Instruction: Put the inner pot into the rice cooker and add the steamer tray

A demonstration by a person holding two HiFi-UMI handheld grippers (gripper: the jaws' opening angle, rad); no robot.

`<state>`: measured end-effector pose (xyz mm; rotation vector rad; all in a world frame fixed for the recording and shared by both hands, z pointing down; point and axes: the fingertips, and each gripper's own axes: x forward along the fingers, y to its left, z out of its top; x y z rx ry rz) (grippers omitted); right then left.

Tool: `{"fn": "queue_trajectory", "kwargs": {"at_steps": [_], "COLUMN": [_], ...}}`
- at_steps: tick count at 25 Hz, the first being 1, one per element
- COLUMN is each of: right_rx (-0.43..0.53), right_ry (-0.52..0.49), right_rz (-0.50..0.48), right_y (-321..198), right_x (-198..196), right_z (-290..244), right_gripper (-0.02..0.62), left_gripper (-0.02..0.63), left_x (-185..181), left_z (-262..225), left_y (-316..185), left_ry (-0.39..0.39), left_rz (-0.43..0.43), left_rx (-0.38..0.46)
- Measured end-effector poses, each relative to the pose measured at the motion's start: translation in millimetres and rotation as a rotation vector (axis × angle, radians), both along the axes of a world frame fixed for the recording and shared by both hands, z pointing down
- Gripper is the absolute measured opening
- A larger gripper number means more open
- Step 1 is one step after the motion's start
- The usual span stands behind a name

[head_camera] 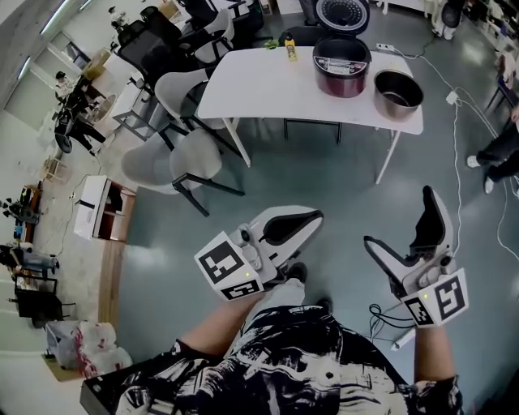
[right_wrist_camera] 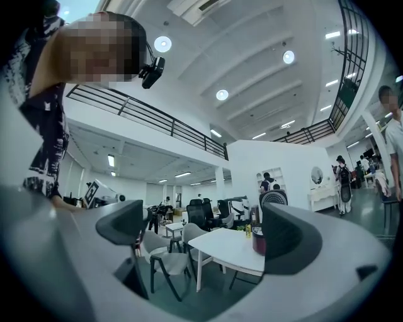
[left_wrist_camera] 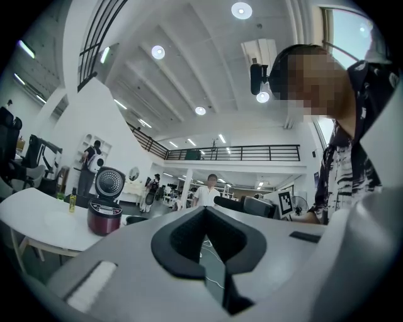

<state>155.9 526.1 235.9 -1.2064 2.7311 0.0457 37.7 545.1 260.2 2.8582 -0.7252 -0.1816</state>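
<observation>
Closest to the lens, at six o'clock: a black-and-white patterned shirt (head_camera: 284, 365), with two handheld tools raised just ahead of it. Near centre, the left gripper (head_camera: 306, 217), pinched closed on nothing but air. At four o'clock, the right gripper (head_camera: 403, 231), spread wide and likewise empty. Both well apart from the work. Far off at twelve o'clock, across grey floor (head_camera: 324, 178): a white table (head_camera: 259, 85) bearing a maroon rice cooker (head_camera: 341, 65), lid (head_camera: 341, 14) tipped up and back. Just beside the cooker, at its four o'clock, the steel inner pot (head_camera: 397, 91), upright on the tabletop and not touching the cooker. At the cooker's nine o'clock, a small yellow bottle (head_camera: 289, 49). Grey and black chairs (head_camera: 182, 158) clustered off the table's eight o'clock corner. No steamer tray to be made out anywhere. By the look of things, task not yet begun: approach stage only, nothing grasped, pot outside the cooker. Next move, in all likelihood: close in on the table, bring the open right gripper over the pot's rim, clamp, lift and lower into the open cooker, then find the tray.
</observation>
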Motion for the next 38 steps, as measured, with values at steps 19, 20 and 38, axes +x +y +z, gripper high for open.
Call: {"fn": "queue_trajectory", "kwargs": {"at_steps": [19, 20, 38], "right_rx": [0.037, 0.034, 0.001], "right_ry": [0.079, 0.082, 0.077], "right_rz": [0.058, 0.057, -0.005], "right_y": [-277, -287, -562], "right_x": [-85, -87, -2], "right_z": [-17, -15, 3], "right_gripper": [0.54, 0.54, 0.54], "left_gripper": [0.005, 0.005, 0.005], "left_x": [-61, -62, 10], "left_z": [-1, -1, -14], "left_y": [-286, -298, -558], "left_ry": [0.067, 0.069, 0.022], "left_rz": [0.154, 0.156, 0.073], "left_rx": [0.039, 0.037, 0.062]}}
